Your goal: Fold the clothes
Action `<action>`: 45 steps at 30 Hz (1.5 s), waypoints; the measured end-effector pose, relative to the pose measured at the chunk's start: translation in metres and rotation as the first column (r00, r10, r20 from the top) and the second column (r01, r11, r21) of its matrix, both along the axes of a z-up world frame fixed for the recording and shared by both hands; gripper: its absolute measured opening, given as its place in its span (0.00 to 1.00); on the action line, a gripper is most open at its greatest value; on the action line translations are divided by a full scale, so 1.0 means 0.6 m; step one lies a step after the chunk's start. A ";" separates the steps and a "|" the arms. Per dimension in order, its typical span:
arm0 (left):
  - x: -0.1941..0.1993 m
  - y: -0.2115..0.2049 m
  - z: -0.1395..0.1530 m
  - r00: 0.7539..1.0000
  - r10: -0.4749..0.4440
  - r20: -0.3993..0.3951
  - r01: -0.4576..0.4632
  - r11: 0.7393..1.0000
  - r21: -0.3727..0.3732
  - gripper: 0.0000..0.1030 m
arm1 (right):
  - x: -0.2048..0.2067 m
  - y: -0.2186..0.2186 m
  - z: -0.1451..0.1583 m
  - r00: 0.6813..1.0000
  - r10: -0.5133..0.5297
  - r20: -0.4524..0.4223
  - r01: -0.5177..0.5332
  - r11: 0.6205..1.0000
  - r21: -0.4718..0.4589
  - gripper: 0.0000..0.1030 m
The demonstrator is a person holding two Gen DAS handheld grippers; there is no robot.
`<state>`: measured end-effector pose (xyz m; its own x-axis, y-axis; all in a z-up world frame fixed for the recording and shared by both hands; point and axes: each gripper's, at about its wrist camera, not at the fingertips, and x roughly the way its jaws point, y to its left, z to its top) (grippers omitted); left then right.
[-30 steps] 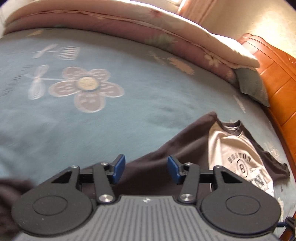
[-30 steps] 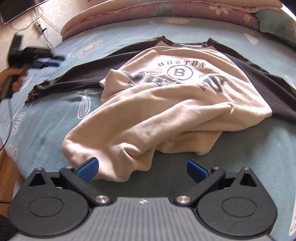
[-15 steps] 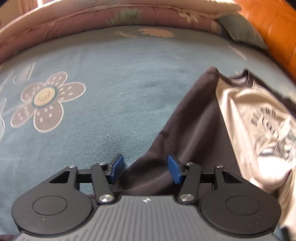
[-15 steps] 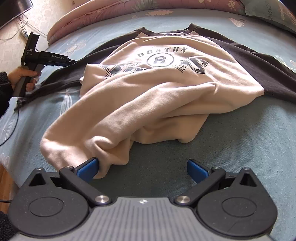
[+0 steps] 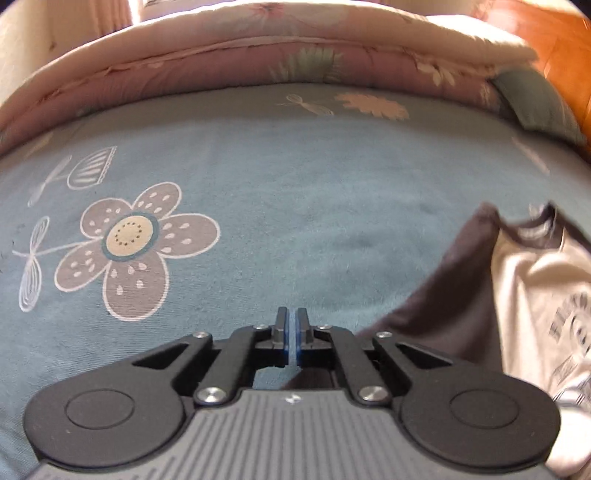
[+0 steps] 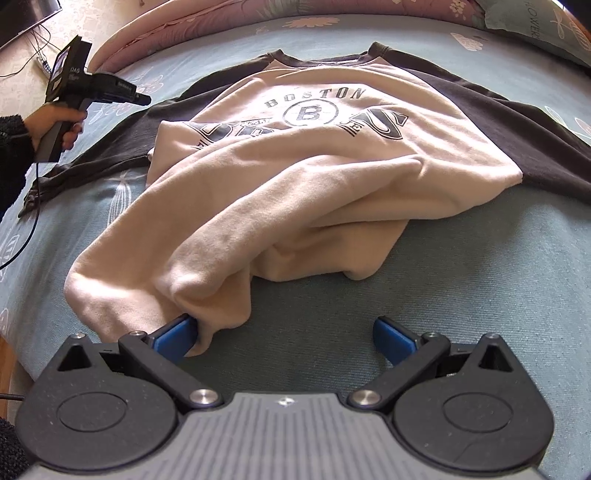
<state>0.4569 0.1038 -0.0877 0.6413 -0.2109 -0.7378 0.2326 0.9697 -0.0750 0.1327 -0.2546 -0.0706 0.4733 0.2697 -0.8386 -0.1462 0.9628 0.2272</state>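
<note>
Right wrist: sweatshirt hem apparently touching left finger.

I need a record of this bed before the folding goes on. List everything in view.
sweatshirt: one, cream body with dark sleeves and a Boston print, spread rumpled on the bedsheet
bedsheet: one, blue with flower prints, covering the bed
quilt: one, pink and cream, folded along the far edge
pillow: one, grey-green, far right corner
headboard: one, orange wood, far right
cable: one, black, at the left edge
left gripper: shut, beside the dark sleeve
right gripper: open, one finger touching the cream hem
hand: one, holding the left gripper's handle
</note>
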 end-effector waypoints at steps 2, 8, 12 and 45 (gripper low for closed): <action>0.000 -0.003 0.013 0.999 -0.050 0.018 0.051 0.995 -0.083 0.20 | 0.001 0.000 -0.001 1.000 0.004 0.001 -0.004 1.000 0.005 1.00; 0.023 -0.107 -0.007 0.971 -0.241 -0.012 0.240 0.969 -0.056 0.49 | 0.010 -0.003 -0.004 1.000 0.005 0.004 -0.005 1.000 0.013 1.00; 0.035 -0.163 -0.048 0.977 -0.213 0.011 0.210 0.967 0.141 0.52 | 0.007 -0.004 -0.005 1.000 0.005 0.008 -0.005 1.000 0.018 1.00; -0.107 -0.211 0.048 0.943 -0.312 -0.116 0.299 0.947 -0.116 0.58 | -0.013 -0.018 -0.002 0.999 -0.014 0.051 0.010 0.996 0.090 1.00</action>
<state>0.3926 -0.0226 -0.0590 0.4340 -0.4548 -0.7777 0.4987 0.8402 -0.2130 0.1246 -0.2657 -0.0717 0.5188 0.3368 -0.7858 -0.1487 0.9407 0.3051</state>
